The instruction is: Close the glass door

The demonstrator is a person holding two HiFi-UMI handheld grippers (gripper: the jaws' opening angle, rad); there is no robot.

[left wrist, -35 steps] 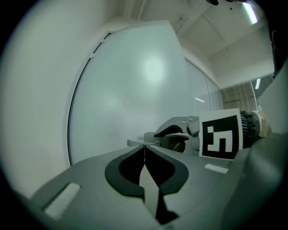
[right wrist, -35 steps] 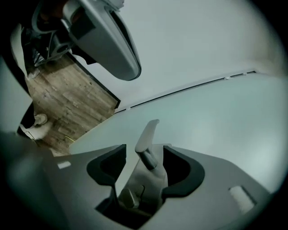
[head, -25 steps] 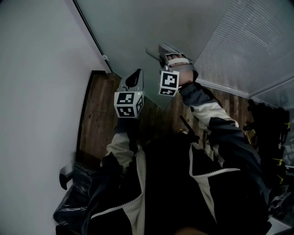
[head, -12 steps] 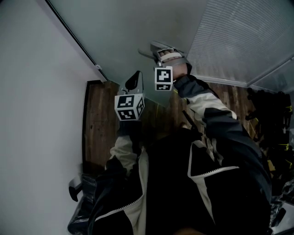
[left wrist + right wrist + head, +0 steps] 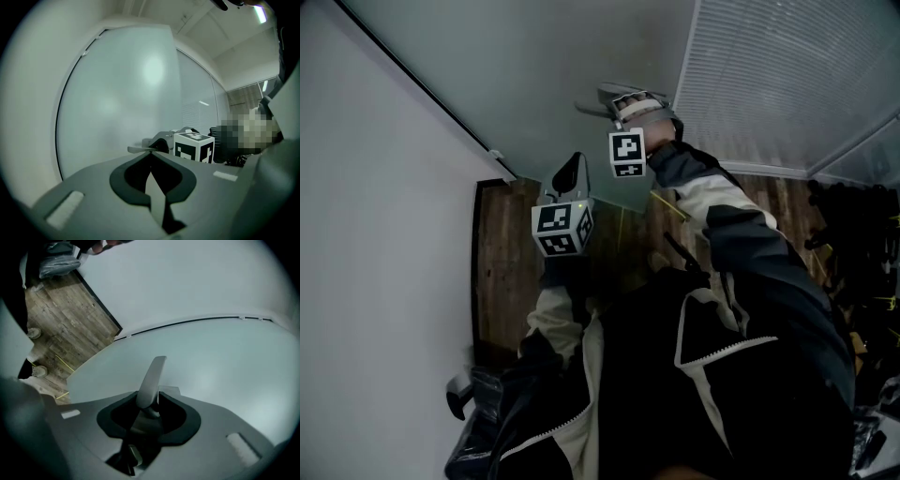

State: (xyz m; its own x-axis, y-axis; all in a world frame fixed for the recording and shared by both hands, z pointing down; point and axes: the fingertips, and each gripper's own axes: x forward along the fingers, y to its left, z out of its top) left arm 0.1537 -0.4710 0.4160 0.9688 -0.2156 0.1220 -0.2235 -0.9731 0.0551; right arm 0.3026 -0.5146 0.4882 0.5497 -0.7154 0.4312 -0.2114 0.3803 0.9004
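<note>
right in front of the person is the glass door [image 5: 572, 66], a big frosted pale-green pane filling the top of the head view. it stands between the plain white wall [image 5: 375, 234] on the left and a panel of fine slatted blinds [image 5: 787, 84] on the right. a thin black strip [image 5: 422, 87] runs where glass meets wall, with a small bracket [image 5: 496, 154] at its lower end. below that, dark wooden floor [image 5: 502, 262], plank after plank, and a thin yellow line [image 5: 60, 363] lying across it. a dark bundle [image 5: 487, 417] sits down by the wall at the bottom left; what it is i can't make out. now the right gripper [image 5: 623, 101], up against the pane at arm's length, black-and-white sleeve [image 5: 722, 216] stretched out behind it. in the right gripper view a flat grey handle [image 5: 153, 376] rises from between its jaws, and they're clamped on it, glass just beyond. the left gripper [image 5: 571, 169] hangs lower and nearer the body, short of the pane, jaws pinched together with nothing in them. past the door's lower corner the floor shows in the right gripper view. overhead in the left gripper view, a lit ceiling strip [image 5: 259, 14].
</note>
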